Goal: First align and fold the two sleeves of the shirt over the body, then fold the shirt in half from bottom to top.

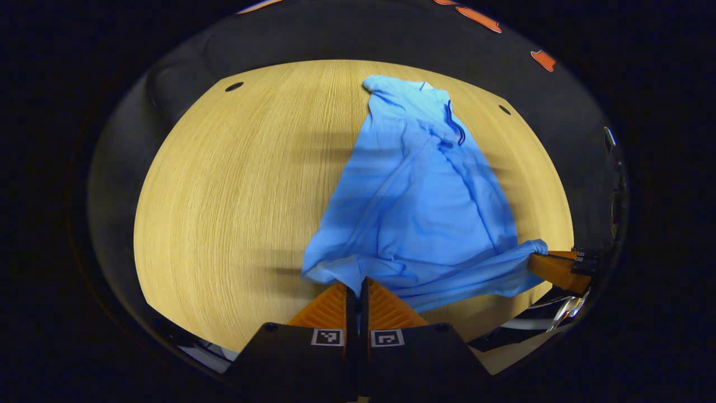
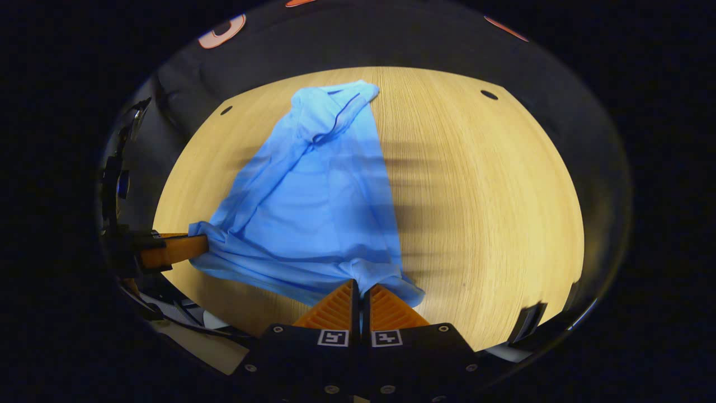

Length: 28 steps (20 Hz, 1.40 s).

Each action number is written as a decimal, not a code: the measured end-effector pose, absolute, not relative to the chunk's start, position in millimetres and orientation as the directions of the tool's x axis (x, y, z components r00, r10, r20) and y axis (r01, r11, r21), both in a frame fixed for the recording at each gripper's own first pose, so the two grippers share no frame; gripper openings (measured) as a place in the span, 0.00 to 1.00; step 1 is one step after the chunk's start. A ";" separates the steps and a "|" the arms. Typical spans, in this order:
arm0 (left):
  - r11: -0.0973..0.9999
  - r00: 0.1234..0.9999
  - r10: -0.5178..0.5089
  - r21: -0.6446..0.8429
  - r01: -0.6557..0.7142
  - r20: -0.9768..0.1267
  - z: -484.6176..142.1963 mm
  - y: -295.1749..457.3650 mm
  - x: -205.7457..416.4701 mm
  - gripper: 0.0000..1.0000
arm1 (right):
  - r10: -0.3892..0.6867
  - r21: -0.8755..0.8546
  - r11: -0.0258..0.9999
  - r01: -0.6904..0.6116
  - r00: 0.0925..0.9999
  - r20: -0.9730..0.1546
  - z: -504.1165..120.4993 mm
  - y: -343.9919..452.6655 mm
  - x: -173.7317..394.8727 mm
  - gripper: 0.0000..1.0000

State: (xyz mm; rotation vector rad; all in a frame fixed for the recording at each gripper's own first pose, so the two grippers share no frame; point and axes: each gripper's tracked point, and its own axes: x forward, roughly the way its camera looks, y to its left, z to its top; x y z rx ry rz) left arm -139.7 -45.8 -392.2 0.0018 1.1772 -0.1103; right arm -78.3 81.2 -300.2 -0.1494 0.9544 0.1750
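Shirt (image 1: 419, 196) fabric is lying bunched and narrowed on the wooden bench (image 1: 235, 196), with its collar end at about 12 o'clock in both views and its lower hem drawn toward the cameras at 6 o'clock. The left hand-held gripper (image 1: 356, 288) is pinching one corner of that hem, its fingers pressed together on the cloth; the right hand-held gripper (image 2: 361, 291) is doing the same at the other corner. Between the two pinches the hem is hanging in a slack, wrinkled band.

Judging the stage: the cloth along both long edges is looking doubled inward, so the sleeves are probably lying over the body already, though the folds are rumpled and I cannot tell how well they are aligned. With both hem corners gripped, the work appears to be entering the second part, the bottom-to-top fold. That fold is not yet made: the hem is at the near edge and the collar is lying far off. What is left is carrying the hem up toward 12 o'clock and laying it on the collar end.

In the left gripper view the other gripper is appearing at about 4 o'clock, holding a bunched corner, and the dark neckline trim is sitting at about 1 o'clock. In the right gripper view the other gripper is appearing at about 9 o'clock, and a broad bare stretch of bench is opening toward 3 o'clock.
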 end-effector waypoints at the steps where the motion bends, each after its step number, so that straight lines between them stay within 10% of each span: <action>1: 0.994 0.394 -0.090 -0.058 0.092 -0.915 -387.1 -47.0 -124.4 0.04 | 0.083 -0.055 0.975 -0.217 0.582 -0.809 -291.6 82.6 -65.0 0.01; 18: 0.987 0.611 -0.127 -0.042 0.153 -0.782 -291.5 -47.2 140.3 0.04 | 0.059 -0.172 0.966 -0.194 0.811 -0.582 -162.9 101.0 153.4 0.00; 28: 0.989 0.598 -0.061 0.031 0.142 -0.799 -321.5 -30.6 213.6 0.04 | 0.066 -0.104 0.978 -0.178 0.748 -0.660 -194.3 117.5 224.7 0.01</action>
